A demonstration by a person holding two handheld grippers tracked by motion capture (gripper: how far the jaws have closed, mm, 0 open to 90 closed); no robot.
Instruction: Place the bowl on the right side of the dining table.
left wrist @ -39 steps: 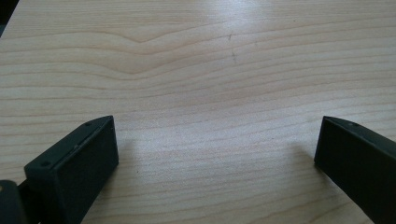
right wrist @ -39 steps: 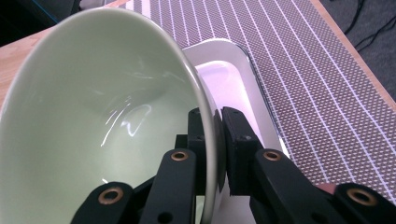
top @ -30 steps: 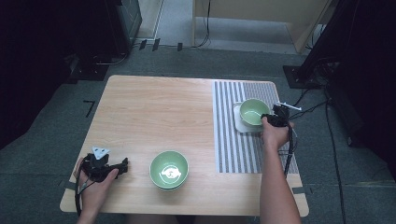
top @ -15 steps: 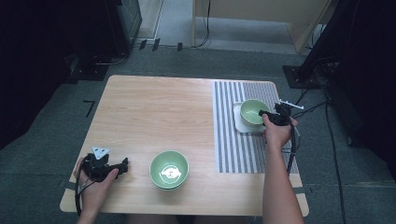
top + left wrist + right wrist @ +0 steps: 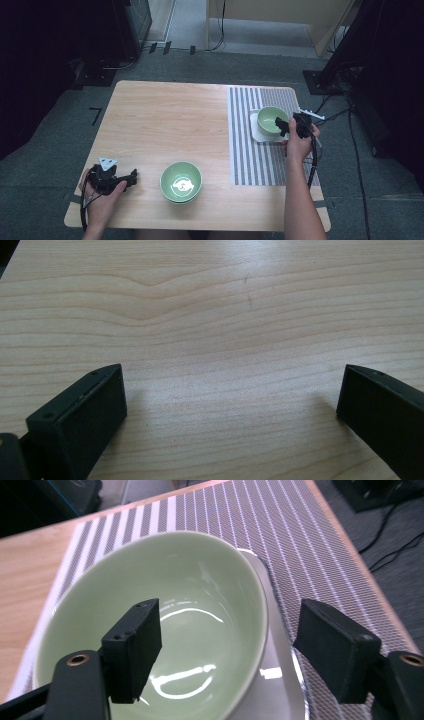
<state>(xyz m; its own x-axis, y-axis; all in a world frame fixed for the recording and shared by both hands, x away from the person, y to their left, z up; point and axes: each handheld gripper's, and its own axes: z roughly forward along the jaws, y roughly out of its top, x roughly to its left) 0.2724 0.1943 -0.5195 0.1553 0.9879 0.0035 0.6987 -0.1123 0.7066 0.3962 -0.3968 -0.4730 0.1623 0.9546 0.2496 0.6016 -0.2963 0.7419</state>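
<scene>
A pale green bowl (image 5: 270, 120) stands on a small white square plate (image 5: 256, 134) on the striped mat. My right gripper (image 5: 284, 126) is at the bowl's right rim. In the right gripper view its jaws straddle the rim of the bowl (image 5: 165, 615), one inside and one outside above the plate (image 5: 280, 680). The right gripper (image 5: 227, 612) is open; its jaws have just been opening and neither pad presses on the rim. My left gripper (image 5: 131, 177) rests on the table near the front left corner, and in the left gripper view the left gripper (image 5: 232, 372) is open over bare wood.
A second green bowl (image 5: 181, 181) with a white mark inside sits near the front middle of the wooden table (image 5: 165, 120). The grey-and-white striped mat (image 5: 255, 165) covers the table's right part. Dark floor, cables and furniture surround the table.
The right gripper's jaws have spread apart at the rim of the bowl, which stays on its plate. The left hand and the front bowl have not moved.
</scene>
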